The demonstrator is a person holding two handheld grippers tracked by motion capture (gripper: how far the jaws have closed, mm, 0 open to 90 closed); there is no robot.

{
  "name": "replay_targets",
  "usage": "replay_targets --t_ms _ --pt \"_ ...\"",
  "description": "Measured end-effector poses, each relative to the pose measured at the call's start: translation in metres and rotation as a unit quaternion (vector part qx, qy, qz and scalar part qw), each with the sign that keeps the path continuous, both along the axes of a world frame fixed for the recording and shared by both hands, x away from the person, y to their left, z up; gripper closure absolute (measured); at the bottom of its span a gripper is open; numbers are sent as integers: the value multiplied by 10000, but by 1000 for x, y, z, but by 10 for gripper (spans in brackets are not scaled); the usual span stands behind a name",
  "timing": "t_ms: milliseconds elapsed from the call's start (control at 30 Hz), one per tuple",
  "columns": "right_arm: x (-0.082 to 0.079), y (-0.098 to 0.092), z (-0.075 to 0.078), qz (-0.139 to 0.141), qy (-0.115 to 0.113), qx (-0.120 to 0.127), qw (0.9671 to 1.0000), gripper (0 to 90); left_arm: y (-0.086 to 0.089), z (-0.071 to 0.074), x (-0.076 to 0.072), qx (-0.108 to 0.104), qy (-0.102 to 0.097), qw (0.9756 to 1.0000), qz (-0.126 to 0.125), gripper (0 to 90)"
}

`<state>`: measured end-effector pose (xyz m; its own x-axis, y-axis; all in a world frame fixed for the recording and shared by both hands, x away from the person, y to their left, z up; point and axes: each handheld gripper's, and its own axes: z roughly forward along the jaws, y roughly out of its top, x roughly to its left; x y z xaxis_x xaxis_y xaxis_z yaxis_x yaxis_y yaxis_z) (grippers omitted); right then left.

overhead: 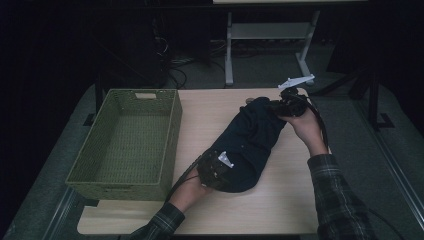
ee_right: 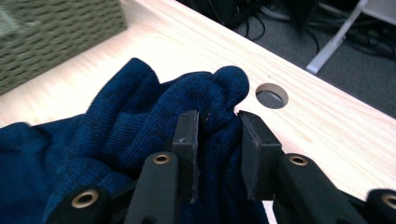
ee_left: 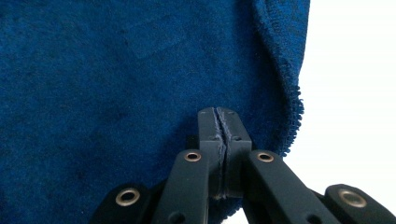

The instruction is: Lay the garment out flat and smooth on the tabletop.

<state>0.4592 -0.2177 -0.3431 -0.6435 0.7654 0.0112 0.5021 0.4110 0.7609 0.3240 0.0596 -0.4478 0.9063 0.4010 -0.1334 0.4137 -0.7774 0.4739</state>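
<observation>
Left tool [ee_left: 219, 122] is clenched on the blue cloth [overhead: 250, 142]; right tool [ee_right: 217, 128], partly open, grips a fold beside the bench [overhead: 210, 107] hole [ee_right: 272, 95].

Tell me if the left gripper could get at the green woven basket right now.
Probably not yet: the left gripper is pinched shut on the dark blue knitted garment. The green woven basket sits open just beside it, nothing between.

no readable text, label, brand, number or sign on anything in view
</observation>
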Motion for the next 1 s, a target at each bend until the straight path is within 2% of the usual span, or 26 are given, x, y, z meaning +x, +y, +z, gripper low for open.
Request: replay_targets --t_ms 333,500,567,767,867,1000 --pt "42 8 -18 -284 149 -196 9993 694 0 0 0 -8 30 10000 4 888" --pt "58 10 -37 -408 377 -331 9979 693 0 0 0 0 14 10000 -10 888" --pt "64 11 -50 -460 501 -361 9970 693 1 0 0 -11 27 10000 -14 889" --pt "69 9 -70 -584 687 -330 9954 691 0 0 0 -18 38 10000 -9 889" --pt "71 8 -80 -613 818 -467 9937 682 1 0 1 -13 20 10000 -27 889" --pt "71 9 -90 -634 881 -628 9921 682 0 0 1 -37 43 10000 -8 889"
